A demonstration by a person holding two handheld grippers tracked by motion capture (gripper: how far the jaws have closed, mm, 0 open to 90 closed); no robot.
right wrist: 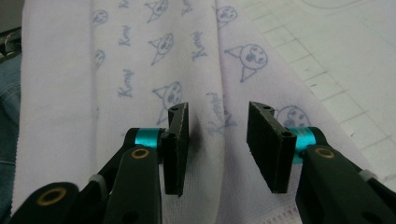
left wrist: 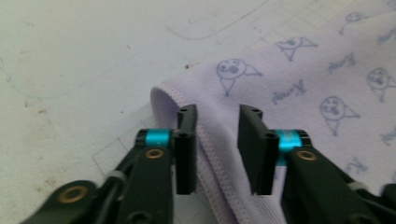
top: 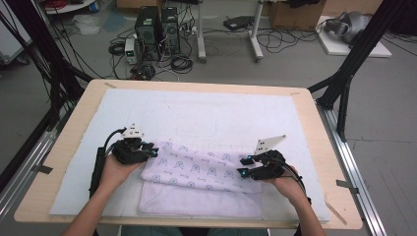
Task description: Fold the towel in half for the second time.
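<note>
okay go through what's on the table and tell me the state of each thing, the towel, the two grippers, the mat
towel: lilac, printed, folded over on itself, lying flat near the table's front edge.
left gripper: jaws open, straddling the towel's hemmed left edge, not pinching.
right gripper: jaws open over the towel's right end, nothing clamped.
white mat: spread flat under the towel.

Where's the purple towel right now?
In the high view the purple towel lies folded on the white mat at the table's near edge, between the left gripper and the right gripper.
</note>
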